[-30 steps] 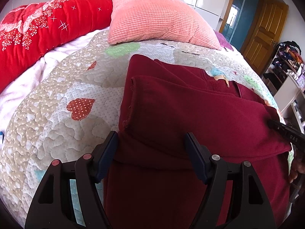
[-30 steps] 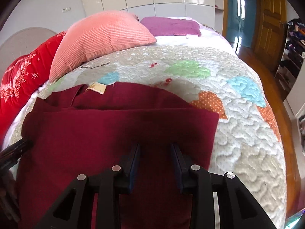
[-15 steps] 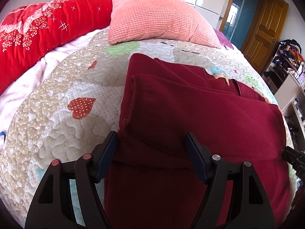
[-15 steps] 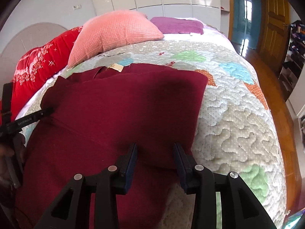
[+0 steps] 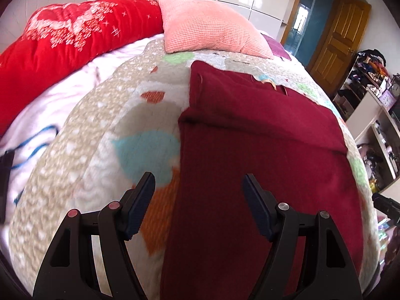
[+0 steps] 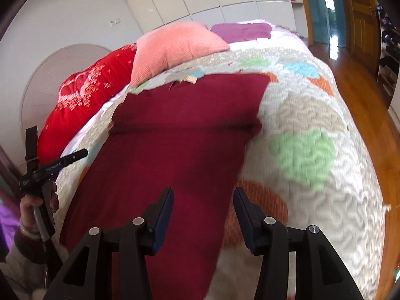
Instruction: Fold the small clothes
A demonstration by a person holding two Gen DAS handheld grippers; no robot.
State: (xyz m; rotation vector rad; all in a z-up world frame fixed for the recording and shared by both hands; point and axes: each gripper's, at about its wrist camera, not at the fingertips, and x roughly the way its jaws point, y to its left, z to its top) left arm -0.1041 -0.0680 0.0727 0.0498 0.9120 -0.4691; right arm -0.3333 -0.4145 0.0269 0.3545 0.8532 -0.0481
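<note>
Blur smears the near half of both views, so the quilt (image 5: 82,165) pattern close to the cameras is hard to read, and the lower end of the maroon garment (image 5: 250,155) runs out of sight under the tools. From the right wrist, the far collar edge with its pale label (image 6: 191,80) is small and soft. A dark tool tip pokes in at the right rim of the left wrist view, too cut off to read.

Left gripper (image 5: 198,201) now: jaws spread wide, nothing between them, hovering over the garment's left edge, one finger above quilt and the other above maroon cloth. Whether it touches the fabric, I cannot tell. Right gripper (image 6: 203,211): jaws parted, less wide, empty too, hanging over the garment's right edge. In the right wrist view the left tool is seen from outside at the far left, gripped by a hand (image 6: 32,207).

One garment, lying flat along the bed, with its far part doubled over into a thicker band and a fold ridge across the middle. One pink pillow (image 5: 207,25), one red blanket (image 5: 62,42), one purple cloth (image 6: 241,31) beyond, one wooden door (image 5: 335,42), one shelf unit (image 5: 375,115) at the right.
</note>
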